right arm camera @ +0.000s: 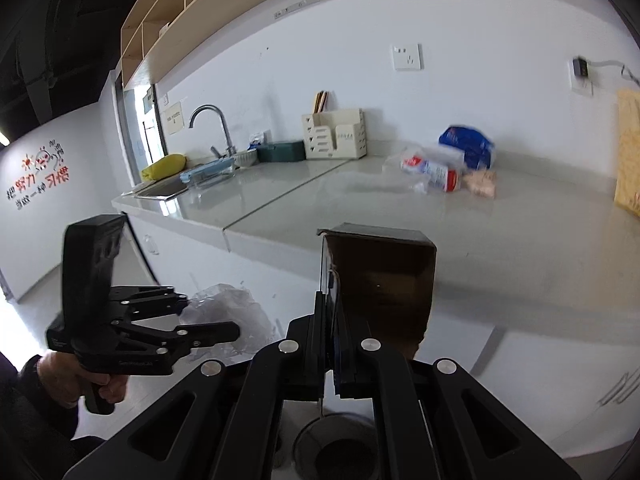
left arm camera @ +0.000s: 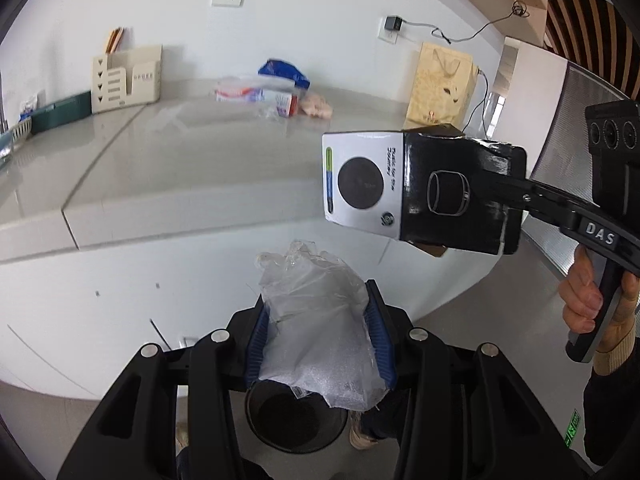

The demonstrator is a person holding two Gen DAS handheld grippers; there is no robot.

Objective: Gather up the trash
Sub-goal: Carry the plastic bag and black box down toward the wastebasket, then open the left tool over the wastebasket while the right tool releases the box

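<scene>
My left gripper (left arm camera: 320, 304) is shut on a crumpled clear plastic bag (left arm camera: 316, 320), held in front of the white counter cabinet; it also shows in the right wrist view (right arm camera: 224, 312). My right gripper (right arm camera: 332, 308) is shut on one wall of an open black-and-white cardboard box (right arm camera: 380, 276), which shows at the right of the left wrist view (left arm camera: 420, 188). A round black trash bin (left arm camera: 292, 416) stands on the floor directly below both grippers (right arm camera: 340, 448). More trash lies on the counter: a clear wrapper with red and blue print (right arm camera: 432, 170), a blue bag (right arm camera: 468, 146) and a pinkish packet (right arm camera: 482, 184).
The grey countertop (right arm camera: 360, 216) carries a cream organizer (right arm camera: 336, 136), a green box (right arm camera: 280, 151) and a yellow paper bag (left arm camera: 442, 84). A sink with faucet (right arm camera: 212, 128) sits at its left end. White cabinet fronts (left arm camera: 120, 300) stand close ahead.
</scene>
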